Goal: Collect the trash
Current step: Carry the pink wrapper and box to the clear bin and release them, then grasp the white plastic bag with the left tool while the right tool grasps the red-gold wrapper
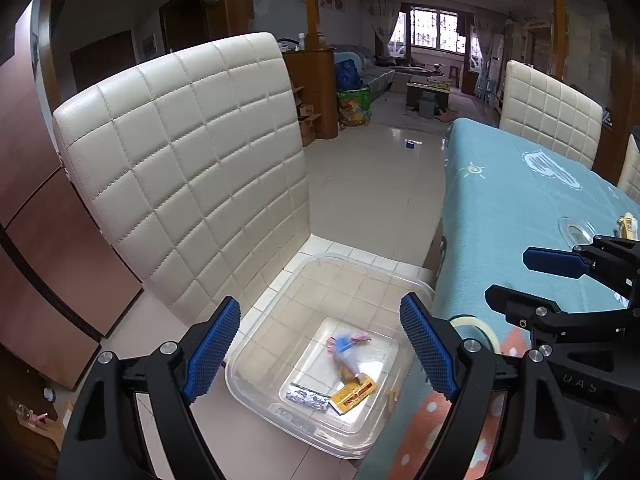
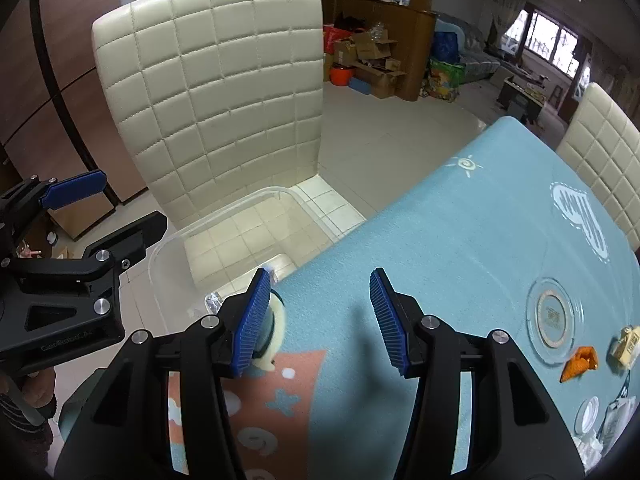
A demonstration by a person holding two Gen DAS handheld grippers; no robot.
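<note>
- Left hand-held gripper (image 1: 320,354): jaws wide apart, nothing between the pads, hanging over the clear plastic bin (image 1: 260,344) that sits on the white chair (image 1: 180,160).
- Bin is directly below and ahead of the left hand-held gripper. Already in it: a pink-and-blue wrapper (image 1: 346,346), a foil blister strip (image 1: 306,398) and a yellow packet (image 1: 354,394).
- Right hand-held gripper (image 2: 316,322): jaws partly apart, nothing between the pads, only blue desk (image 2: 440,220) cloth showing in the gap.
- Just outside its left finger, a pale tape roll (image 2: 274,326) lies at the desk edge, touching or nearly touching that finger's back; cannot tell which.
- Remaining trash is all to the right of the right hand-held gripper and near the desk's right side: orange wrapper (image 2: 580,364), cream packet (image 2: 626,346), clear crinkled bags (image 2: 612,424), a small round lid (image 2: 587,412).
- A clear glass dish (image 2: 554,314) sits between the right hand-held gripper and those scraps, the orange wrapper touching its rim.
- Key relation: scraps lie right and slightly ahead of the right hand-held gripper, well apart from the left one, so the right hand is the nearer.
- Orange wrapper's long axis runs diagonally, low-left to upper-right in the right wrist view; jaws probably need a roll to close across it.
- Judgement: next move is a rightward swing for the right hand, then carry back left to the bin, which lies left and ahead of it beyond the desk edge.
- Risk: clipping the dish rim on approach.
</note>
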